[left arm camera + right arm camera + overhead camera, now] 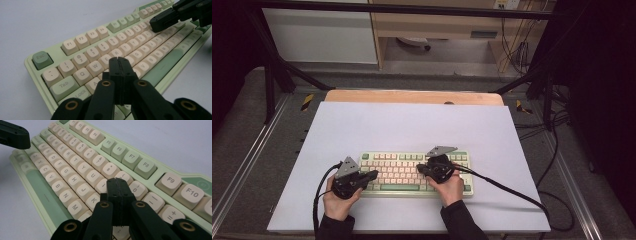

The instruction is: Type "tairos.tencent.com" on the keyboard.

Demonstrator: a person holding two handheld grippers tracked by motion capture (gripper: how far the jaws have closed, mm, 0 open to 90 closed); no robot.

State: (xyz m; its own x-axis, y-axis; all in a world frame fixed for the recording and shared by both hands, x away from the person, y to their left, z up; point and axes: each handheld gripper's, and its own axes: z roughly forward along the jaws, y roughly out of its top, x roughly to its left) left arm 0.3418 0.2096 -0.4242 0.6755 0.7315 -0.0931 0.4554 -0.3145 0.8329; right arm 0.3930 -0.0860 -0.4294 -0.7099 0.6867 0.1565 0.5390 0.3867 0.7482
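Observation:
A green and cream keyboard lies on the white mat near the table's front edge. My left gripper hovers over its left end, jaws shut with nothing between them. In the left gripper view the shut tips of the left gripper sit above the keys near E and R of the keyboard. My right gripper is over the right half, also shut and empty. In the right gripper view the tips of the right gripper hang over the keys around I and O of the keyboard. The two grippers point toward each other.
The white mat covers a wooden table top. Black cables trail from both grippers off the front and right. A dark metal frame and floor cables surround the table.

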